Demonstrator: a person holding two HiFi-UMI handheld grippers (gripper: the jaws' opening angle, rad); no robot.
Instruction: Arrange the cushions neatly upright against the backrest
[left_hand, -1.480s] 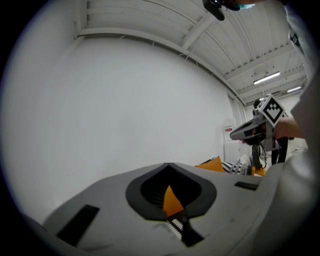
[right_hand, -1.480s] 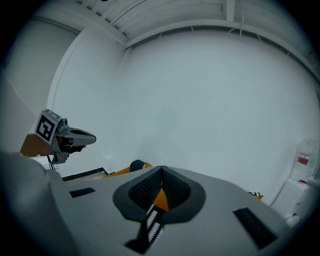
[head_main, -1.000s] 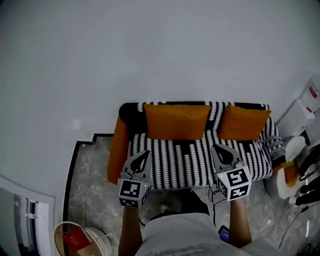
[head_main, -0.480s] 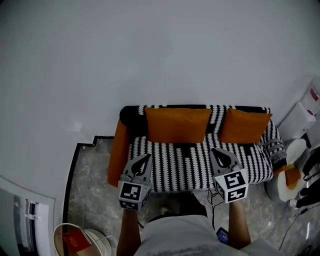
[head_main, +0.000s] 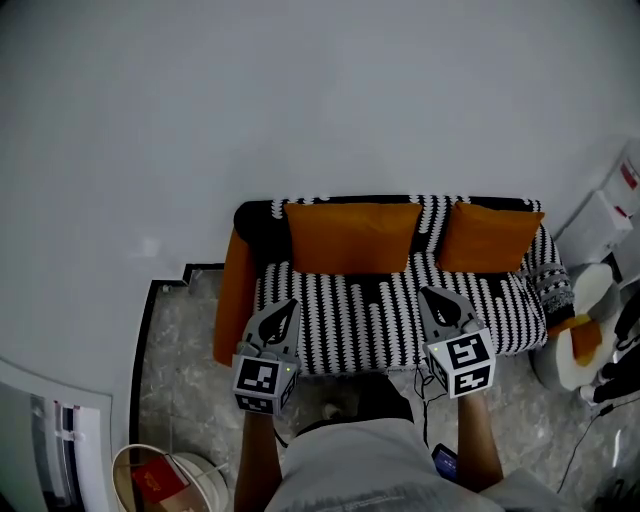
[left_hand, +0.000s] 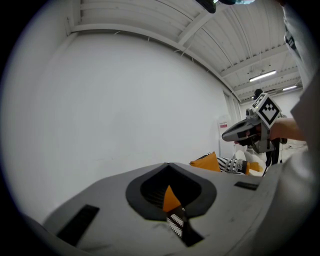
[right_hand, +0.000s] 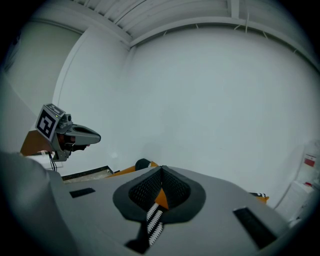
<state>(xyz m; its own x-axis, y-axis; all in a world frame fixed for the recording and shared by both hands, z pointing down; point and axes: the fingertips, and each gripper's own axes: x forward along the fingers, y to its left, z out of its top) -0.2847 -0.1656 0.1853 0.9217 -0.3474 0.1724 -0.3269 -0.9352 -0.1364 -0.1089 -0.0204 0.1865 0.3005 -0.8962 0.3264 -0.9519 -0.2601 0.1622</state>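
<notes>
The wide cushion (head_main: 350, 238) and small cushion (head_main: 488, 237) stand upright against the far backrest (head_main: 432, 214) of the sofa (head_main: 350, 322). The left gripper (head_main: 287, 309) and right gripper (head_main: 432, 298) hover above its near edge, both clenched, empty.

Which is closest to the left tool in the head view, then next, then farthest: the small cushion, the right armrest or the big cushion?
From the left tool:
1. big cushion, on the left, just beyond the tool.
2. small cushion, further along to the right.
3. right armrest, at the far right end.
</notes>
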